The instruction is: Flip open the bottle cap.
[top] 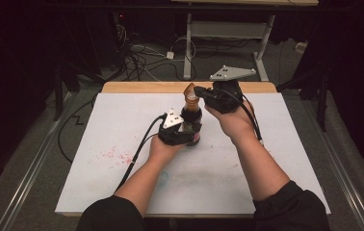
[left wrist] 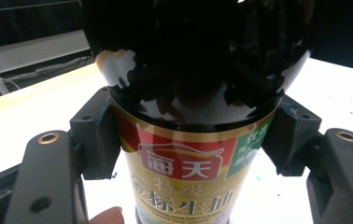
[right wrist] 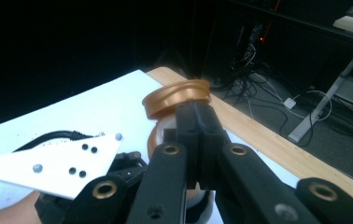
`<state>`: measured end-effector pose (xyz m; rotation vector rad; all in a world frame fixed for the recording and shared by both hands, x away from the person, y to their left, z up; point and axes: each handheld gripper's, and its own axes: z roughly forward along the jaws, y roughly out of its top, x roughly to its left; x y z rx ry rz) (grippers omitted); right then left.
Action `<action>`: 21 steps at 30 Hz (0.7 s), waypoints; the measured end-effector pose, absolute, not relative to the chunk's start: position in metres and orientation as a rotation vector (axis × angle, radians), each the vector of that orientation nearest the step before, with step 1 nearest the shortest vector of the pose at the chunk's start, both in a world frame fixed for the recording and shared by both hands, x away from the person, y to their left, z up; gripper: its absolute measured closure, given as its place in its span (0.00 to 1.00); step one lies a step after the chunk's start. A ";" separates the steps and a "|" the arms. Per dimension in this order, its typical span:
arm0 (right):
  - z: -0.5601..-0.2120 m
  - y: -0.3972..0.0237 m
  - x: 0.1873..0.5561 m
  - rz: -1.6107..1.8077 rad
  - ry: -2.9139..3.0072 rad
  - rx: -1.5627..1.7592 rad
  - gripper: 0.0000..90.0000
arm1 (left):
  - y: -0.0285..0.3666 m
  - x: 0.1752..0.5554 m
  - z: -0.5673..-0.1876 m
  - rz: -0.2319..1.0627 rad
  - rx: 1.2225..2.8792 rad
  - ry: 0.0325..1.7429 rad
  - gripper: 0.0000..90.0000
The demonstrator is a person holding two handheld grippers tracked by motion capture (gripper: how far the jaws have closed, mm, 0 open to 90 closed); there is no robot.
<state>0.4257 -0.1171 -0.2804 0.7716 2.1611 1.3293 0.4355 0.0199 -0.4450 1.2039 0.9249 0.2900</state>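
My left gripper (top: 186,132) clamps the soy sauce bottle (left wrist: 191,154) upright; my right gripper (top: 200,91), jaws pressed together, meets its raised gold cap (right wrist: 177,97). Opening looks underway.

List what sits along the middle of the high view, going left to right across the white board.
Pink stains → left hand-held gripper clamped on the soy sauce bottle → right hand-held gripper pinched at the bottle's flipped-up gold cap → bare white board at the right side.
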 end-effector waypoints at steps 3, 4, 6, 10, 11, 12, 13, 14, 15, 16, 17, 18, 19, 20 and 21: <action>-0.277 -0.109 0.429 1.338 2.167 0.764 1.00 | 0.019 0.435 -0.445 0.294 1.205 0.919 0.33; -0.276 -0.106 0.431 1.334 2.173 0.758 1.00 | 0.019 0.435 -0.445 0.293 1.202 0.921 0.33; -0.275 -0.100 0.432 1.331 2.179 0.755 1.00 | 0.020 0.436 -0.445 0.288 1.193 0.926 0.33; -0.273 -0.098 0.432 1.339 2.175 0.750 1.00 | 0.020 0.436 -0.446 0.288 1.194 0.923 0.33; -0.273 -0.098 0.432 1.338 2.174 0.751 1.00 | 0.020 0.436 -0.446 0.288 1.195 0.922 0.33; -0.273 -0.099 0.432 1.336 2.173 0.756 1.00 | 0.019 0.436 -0.445 0.288 1.194 0.922 0.33; -0.273 -0.101 0.432 1.337 2.170 0.757 1.00 | 0.019 0.436 -0.445 0.288 1.194 0.923 0.33; -0.273 -0.102 0.432 1.340 2.166 0.760 1.00 | 0.020 0.435 -0.445 0.289 1.198 0.922 0.33; -0.272 -0.103 0.432 1.343 2.164 0.766 1.00 | 0.020 0.435 -0.445 0.289 1.198 0.922 0.33; -0.272 -0.105 0.432 1.342 2.162 0.768 1.00 | 0.020 0.436 -0.445 0.289 1.198 0.922 0.33; -0.272 -0.106 0.432 1.341 2.158 0.768 1.00 | 0.020 0.436 -0.445 0.289 1.199 0.923 0.33; -0.272 -0.108 0.432 1.340 2.157 0.768 1.00 | 0.020 0.436 -0.445 0.289 1.199 0.923 0.33; -0.272 -0.109 0.431 1.343 2.155 0.773 1.00 | 0.020 0.436 -0.445 0.289 1.198 0.923 0.32; -0.272 -0.111 0.431 1.347 2.151 0.776 1.00 | 0.020 0.436 -0.445 0.288 1.197 0.924 0.32; -0.272 -0.113 0.431 1.349 2.147 0.776 1.00 | 0.020 0.436 -0.445 0.288 1.196 0.925 0.32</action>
